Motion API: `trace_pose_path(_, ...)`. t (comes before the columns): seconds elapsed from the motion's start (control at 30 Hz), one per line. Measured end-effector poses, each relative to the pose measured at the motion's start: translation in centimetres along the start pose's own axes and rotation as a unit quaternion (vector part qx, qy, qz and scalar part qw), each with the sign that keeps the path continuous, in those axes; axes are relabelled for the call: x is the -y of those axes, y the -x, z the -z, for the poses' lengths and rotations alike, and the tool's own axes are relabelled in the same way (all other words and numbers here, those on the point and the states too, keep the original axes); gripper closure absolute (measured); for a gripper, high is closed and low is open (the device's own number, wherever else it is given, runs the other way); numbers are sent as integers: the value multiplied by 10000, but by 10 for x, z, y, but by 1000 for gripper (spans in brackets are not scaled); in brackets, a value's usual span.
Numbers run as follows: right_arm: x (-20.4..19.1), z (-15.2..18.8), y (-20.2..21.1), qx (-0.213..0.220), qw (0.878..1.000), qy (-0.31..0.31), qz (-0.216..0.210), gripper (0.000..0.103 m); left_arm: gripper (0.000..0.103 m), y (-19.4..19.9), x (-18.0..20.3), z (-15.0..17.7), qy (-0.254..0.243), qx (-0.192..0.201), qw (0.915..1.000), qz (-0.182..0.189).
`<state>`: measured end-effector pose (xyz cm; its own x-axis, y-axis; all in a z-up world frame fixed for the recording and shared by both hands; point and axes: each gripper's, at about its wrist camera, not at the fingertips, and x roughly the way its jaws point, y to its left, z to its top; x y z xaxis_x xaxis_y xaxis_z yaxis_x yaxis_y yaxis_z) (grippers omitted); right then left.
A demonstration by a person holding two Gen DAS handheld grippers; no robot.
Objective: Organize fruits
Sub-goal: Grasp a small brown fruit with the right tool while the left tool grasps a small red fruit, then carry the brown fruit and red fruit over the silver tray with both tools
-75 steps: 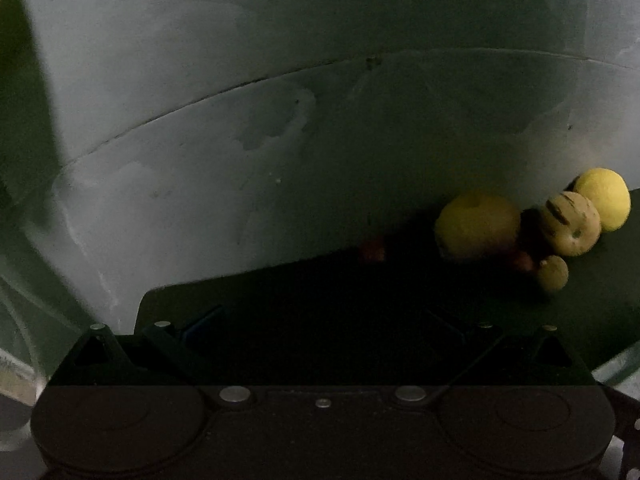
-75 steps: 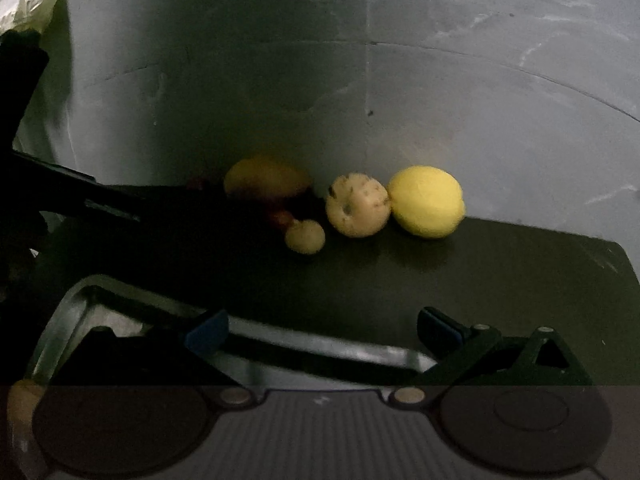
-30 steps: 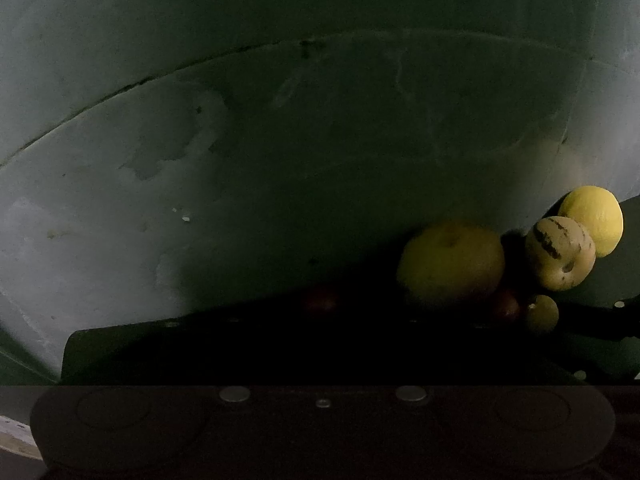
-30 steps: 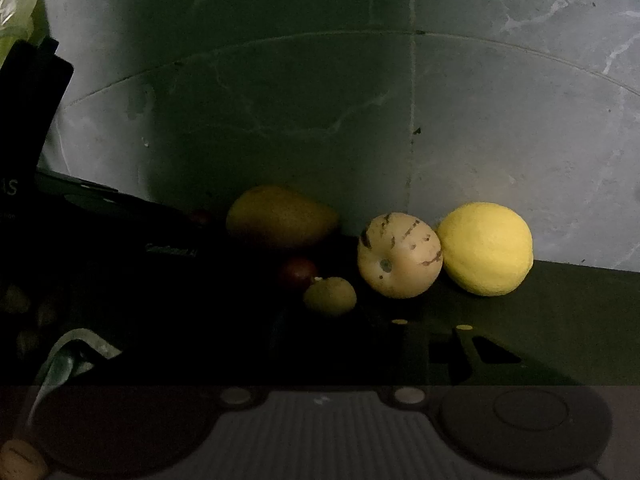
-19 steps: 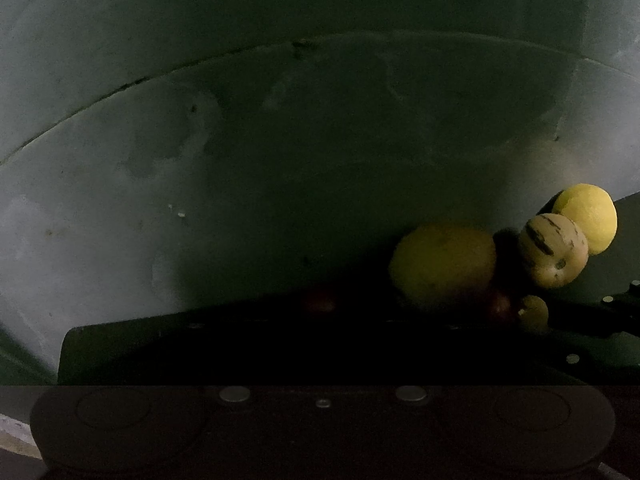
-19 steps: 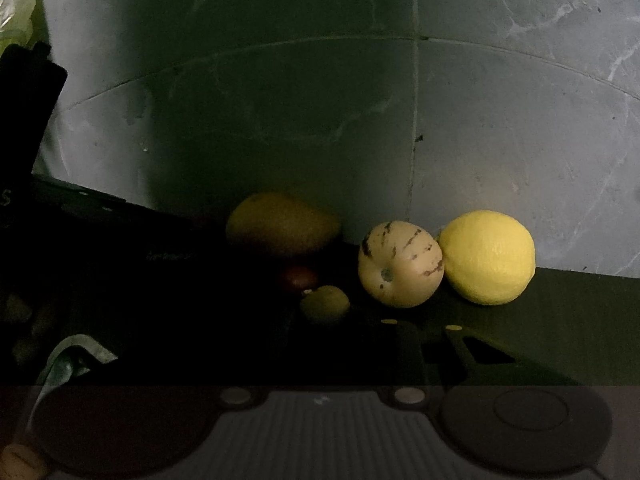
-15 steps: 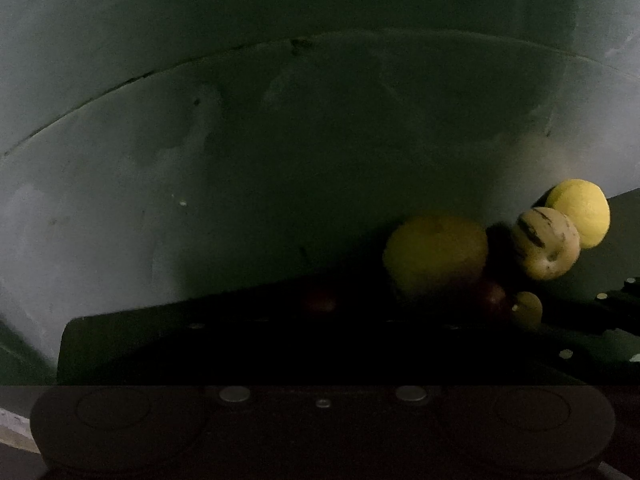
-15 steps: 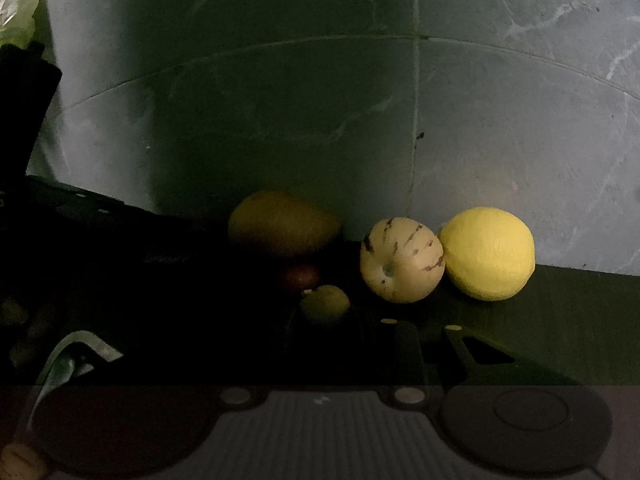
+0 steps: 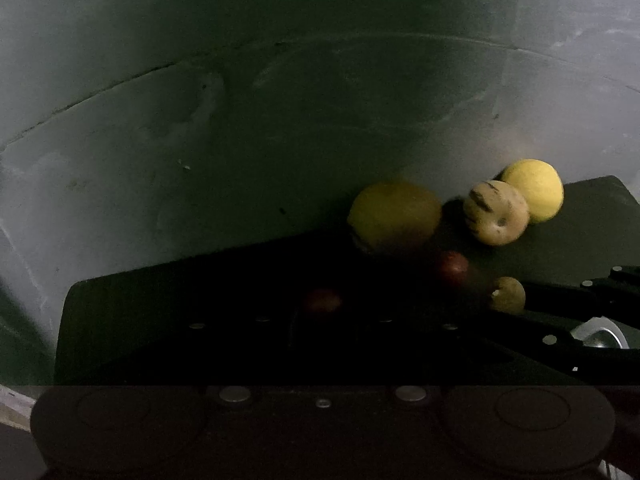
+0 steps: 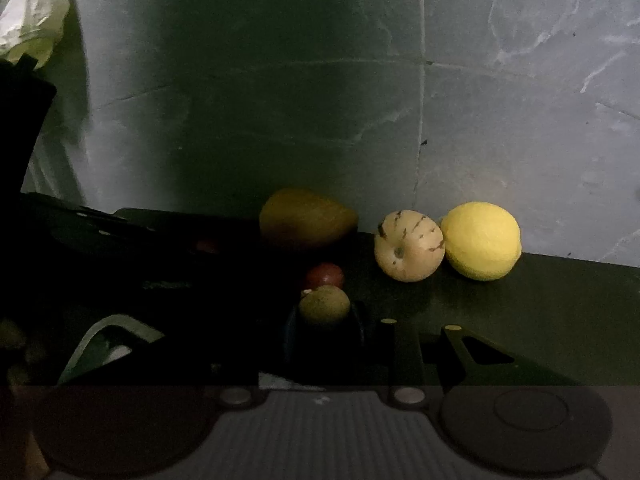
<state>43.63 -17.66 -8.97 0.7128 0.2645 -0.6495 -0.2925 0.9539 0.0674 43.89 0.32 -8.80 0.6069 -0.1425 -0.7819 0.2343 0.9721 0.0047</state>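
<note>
Though dim, small green fruit point(image 10: 324, 304) snug between narrowed right tongs point(image 10: 325, 328); left tongs point(image 9: 322, 322) spread untellable.

Ahead-right of my right jaws: lemon point(image 10: 482, 240) bright yellow, plain. Touching its left: pepino melon point(image 10: 409, 245) cream, dark purple-brown streaks. Further left, back: mango point(image 10: 307, 218) dull yellow-orange, shadowed. Just ahead of my right jaws: small fruit point(image 10: 324, 304) olive-green; behind it small round fruit point(image 10: 324, 275) dark red. Ahead of my left jaws: another dark red fruit point(image 9: 323, 301), barely lit. Table point(image 10: 560, 312) dark green-black. Wall point(image 10: 500, 120) pale grey, white marble veining. Far left: crumpled bag point(image 10: 34, 24) pale yellow-white.
</note>
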Motion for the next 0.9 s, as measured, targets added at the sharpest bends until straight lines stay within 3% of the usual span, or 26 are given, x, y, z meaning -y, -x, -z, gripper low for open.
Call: trace_pose_path(0.9,-42,63,69,-16,9999,-5,132,71,76,56,10,56,-130,-99,9994,301)
